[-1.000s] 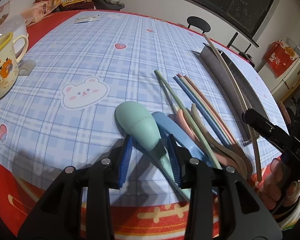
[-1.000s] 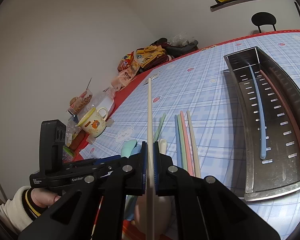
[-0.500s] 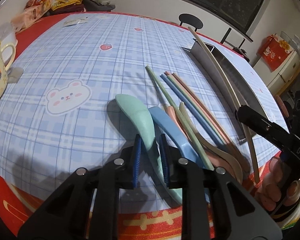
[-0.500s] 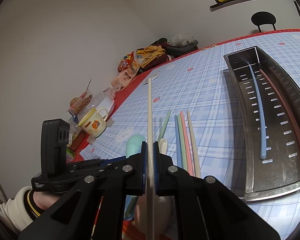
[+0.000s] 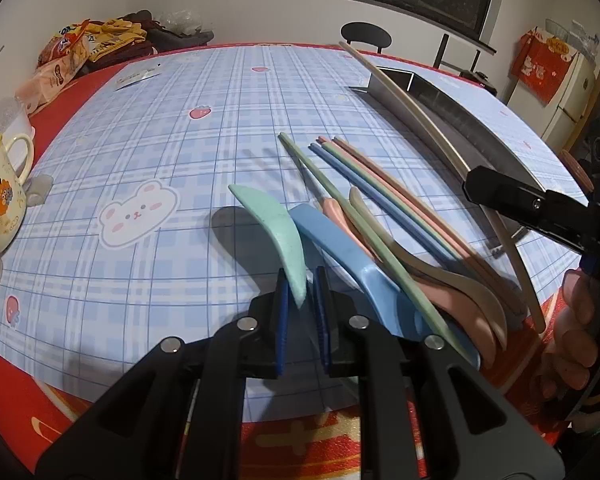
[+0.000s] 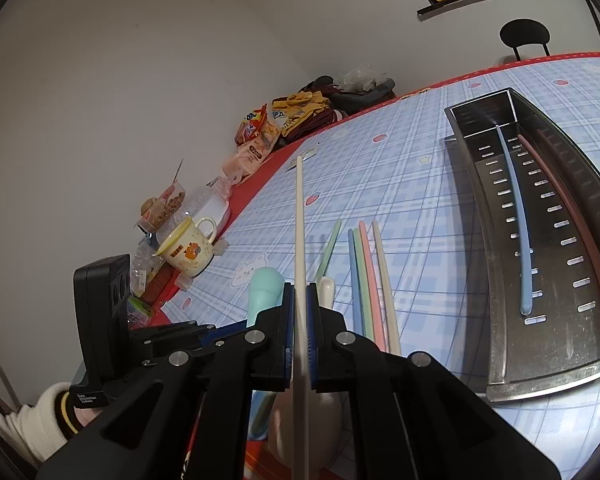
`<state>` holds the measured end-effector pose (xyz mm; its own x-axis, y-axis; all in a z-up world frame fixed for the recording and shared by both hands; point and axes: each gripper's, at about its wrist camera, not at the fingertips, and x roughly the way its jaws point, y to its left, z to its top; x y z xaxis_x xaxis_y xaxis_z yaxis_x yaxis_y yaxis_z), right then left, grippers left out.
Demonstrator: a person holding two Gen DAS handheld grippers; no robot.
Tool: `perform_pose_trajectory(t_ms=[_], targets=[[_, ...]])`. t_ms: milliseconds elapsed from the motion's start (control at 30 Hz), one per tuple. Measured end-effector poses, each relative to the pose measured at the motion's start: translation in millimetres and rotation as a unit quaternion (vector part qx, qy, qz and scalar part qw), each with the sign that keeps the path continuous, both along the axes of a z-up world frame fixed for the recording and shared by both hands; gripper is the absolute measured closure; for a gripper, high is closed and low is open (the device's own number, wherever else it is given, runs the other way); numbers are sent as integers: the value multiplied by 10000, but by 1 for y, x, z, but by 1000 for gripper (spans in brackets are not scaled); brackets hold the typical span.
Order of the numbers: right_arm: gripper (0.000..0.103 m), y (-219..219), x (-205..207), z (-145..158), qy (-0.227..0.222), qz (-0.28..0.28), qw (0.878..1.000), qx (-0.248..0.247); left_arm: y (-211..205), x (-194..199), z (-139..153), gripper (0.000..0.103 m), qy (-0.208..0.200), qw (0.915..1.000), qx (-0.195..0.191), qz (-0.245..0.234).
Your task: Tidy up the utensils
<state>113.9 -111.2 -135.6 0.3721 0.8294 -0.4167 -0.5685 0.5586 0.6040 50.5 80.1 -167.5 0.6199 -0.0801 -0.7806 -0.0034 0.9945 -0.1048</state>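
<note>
The left tongs [image 5: 301, 300] have just been closing and now clamp the handle of the mint-green spoon [image 5: 274, 226], lifted off the counter [image 5: 220, 128] near its front edge. The right tongs [image 6: 298, 328] are pressed together on a cream chopstick [image 6: 299, 216] held in the air. More spoons and chopsticks [image 5: 383, 196] lie beside, and the steel tray [image 6: 479, 216] holds a blue chopstick [image 6: 517, 216] and a brownish-red one.

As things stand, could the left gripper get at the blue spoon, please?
Probably not yet: the left gripper has just been closing on the mint spoon, so it is occupied. The blue spoon lies right beside it, partly under a green chopstick.
</note>
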Motion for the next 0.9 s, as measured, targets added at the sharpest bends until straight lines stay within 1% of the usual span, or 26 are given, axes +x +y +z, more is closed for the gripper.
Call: perform_pose_trajectory(t_ms=[33, 100, 167, 233, 367, 500, 633, 733, 833, 900], targets=[[97, -1, 0, 0, 14, 1, 10000, 26, 3, -1, 0, 88, -21, 9999, -126, 22], [97, -2, 1, -1, 56, 6, 10000, 75, 8, -4, 0, 92, -90, 9996, -239, 101], [97, -3, 2, -2, 105, 24, 9999, 103, 12, -8, 3, 92, -227, 9991, -296, 198], [97, -2, 3, -2, 119, 29, 9999, 108, 12, -10, 5, 92, -310, 9988, -305, 202], [97, -2, 3, -1, 113, 26, 9999, 108, 10, -10, 6, 92, -345, 9989, -284, 127], [97, -3, 4, -2, 135, 22, 9998, 142, 16, -13, 8, 92, -442, 9980, -377, 230], [97, -5, 5, -2, 152, 0, 9997, 170, 25, -21, 13, 92, -709, 9951, -596, 343], [97, -5, 6, -2, 194, -12, 9997, 150, 30, -29, 19, 92, -942, 9924, -648, 459], [97, -7, 7, 1, 247, -14, 9996, 164, 29, -29, 24, 92, -924, 9928, -650, 387], [97, -14, 9, 6, 287, -39, 9991, 301, 27, -28, 29, 92, -919, 9931, -651, 318]])
